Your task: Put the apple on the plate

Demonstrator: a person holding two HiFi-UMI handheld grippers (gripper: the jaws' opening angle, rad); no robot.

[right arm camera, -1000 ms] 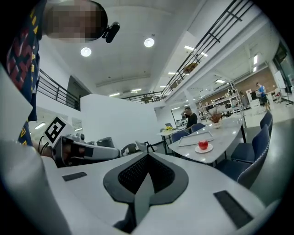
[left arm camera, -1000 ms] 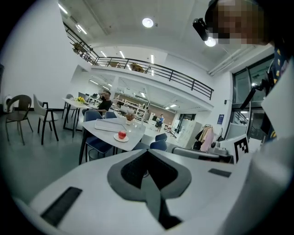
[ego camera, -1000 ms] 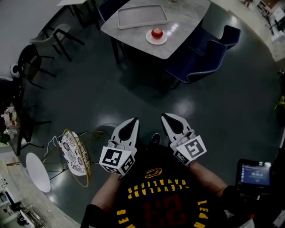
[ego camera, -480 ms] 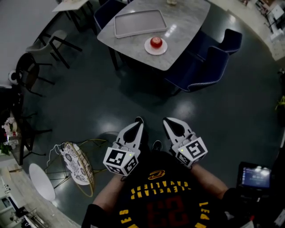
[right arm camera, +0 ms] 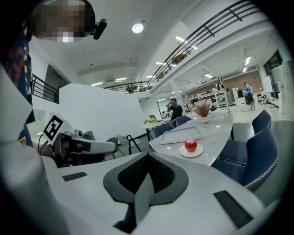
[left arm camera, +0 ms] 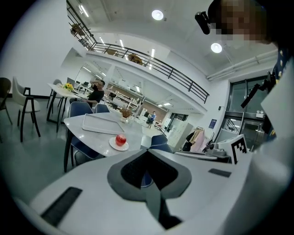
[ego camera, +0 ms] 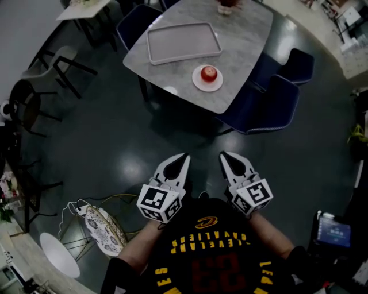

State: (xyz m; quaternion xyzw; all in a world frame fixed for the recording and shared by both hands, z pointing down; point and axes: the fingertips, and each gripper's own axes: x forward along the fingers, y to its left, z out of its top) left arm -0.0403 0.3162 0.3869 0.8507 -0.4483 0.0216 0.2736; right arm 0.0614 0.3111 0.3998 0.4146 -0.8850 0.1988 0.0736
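A red apple [ego camera: 210, 73] sits on a small white plate [ego camera: 199, 84] near the front edge of a grey marble table [ego camera: 241, 34]. Both grippers are held close to my body over the dark floor, well short of the table. My left gripper [ego camera: 183, 157] and my right gripper [ego camera: 225, 155] are shut, with nothing between their jaws. In the left gripper view the apple [left arm camera: 121, 139] and plate [left arm camera: 115, 146] lie ahead, beyond the shut jaw tips [left arm camera: 148, 152]. The right gripper view shows the apple [right arm camera: 190, 145] on its plate [right arm camera: 183, 153] past the tips [right arm camera: 147, 155].
A grey tray [ego camera: 183, 42] lies on the table behind the plate, and a small vase [ego camera: 228, 6] stands at the far edge. Blue chairs [ego camera: 270, 106] flank the table at the right. A wire-frame chair [ego camera: 103, 224] and black chairs [ego camera: 34, 97] stand at the left.
The table with the apple has come nearer and lower in the head view. Both grippers have moved forward with the person, still shut and side by side.
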